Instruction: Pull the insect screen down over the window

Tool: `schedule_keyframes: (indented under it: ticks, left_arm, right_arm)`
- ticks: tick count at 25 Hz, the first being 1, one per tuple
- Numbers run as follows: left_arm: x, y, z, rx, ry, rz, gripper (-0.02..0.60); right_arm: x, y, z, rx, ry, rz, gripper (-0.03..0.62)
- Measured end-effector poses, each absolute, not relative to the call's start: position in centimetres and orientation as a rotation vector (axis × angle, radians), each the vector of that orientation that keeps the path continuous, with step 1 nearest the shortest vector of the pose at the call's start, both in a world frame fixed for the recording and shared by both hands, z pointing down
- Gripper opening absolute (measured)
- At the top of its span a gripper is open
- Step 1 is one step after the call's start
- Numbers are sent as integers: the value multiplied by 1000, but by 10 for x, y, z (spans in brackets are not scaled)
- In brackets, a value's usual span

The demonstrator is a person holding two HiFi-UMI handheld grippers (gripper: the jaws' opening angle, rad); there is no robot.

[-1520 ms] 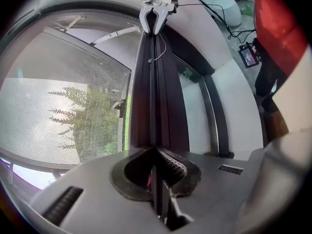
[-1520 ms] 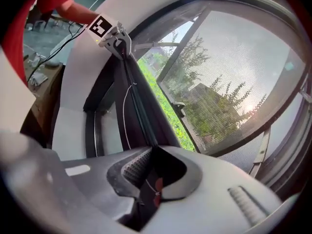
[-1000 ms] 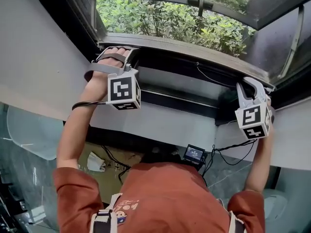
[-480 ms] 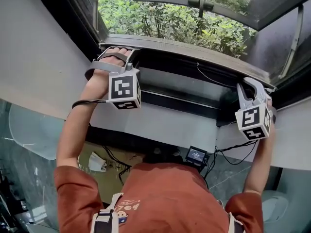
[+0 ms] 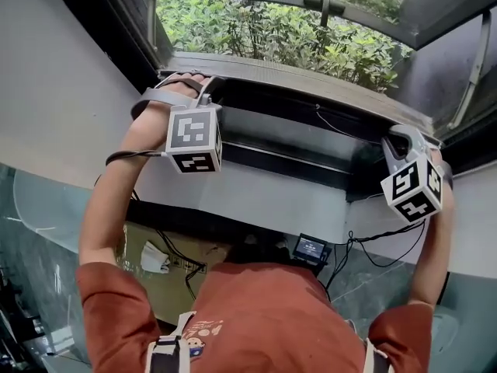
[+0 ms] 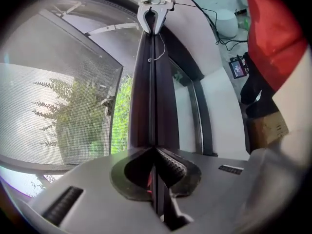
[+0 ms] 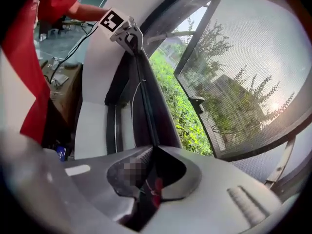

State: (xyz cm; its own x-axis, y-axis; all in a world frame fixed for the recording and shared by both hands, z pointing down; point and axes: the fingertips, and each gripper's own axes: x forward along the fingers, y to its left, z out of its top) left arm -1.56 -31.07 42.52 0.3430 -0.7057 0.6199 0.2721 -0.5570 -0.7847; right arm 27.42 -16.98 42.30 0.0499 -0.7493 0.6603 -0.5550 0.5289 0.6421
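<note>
My left gripper's (image 6: pixel 155 154) jaws pinch the long, dark screen bar (image 6: pixel 146 91); my right gripper's (image 7: pixel 152 155) jaws have just been closing on it

Two hand-held grippers (image 6: pixel 155 156) (image 7: pixel 152 161), one screen bar (image 5: pixel 311 82), one window sash (image 5: pixel 326 3), one cardboard box (image 6: pixel 265 130), one small display (image 5: pixel 311 248)

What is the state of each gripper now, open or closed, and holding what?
Left gripper: closed on the dark screen bar.
Right gripper: fingers have just been closing further, clamped on the same bar.
</note>
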Motion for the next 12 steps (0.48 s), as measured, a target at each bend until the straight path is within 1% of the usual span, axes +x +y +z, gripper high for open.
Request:
schedule_keyframes:
  ticks: [4,6,8,9,12]
  left_arm:
    - [-16,-310,424,-1771,299,-1392,20]
    - [-18,-306,427,-1809,246,-1428,38]
    - [-21,-300,432,-1832,195,-1471,138]
    - [-22,-298,433,-1830,184,-1480,153]
    - [-21,-299,435,-1773,204,-1472,160]
  right_arm:
    - [272,-168,421,1065,-1695,-146,44]
    - [271,-166,421,1033,-1725,-117,65]
    - [270,-165,421,1010,-1731,-101,85]
    - [270,-164,422,1001,-1721,-101,91]
    - [270,-163,428,992,-1637,-159,106]
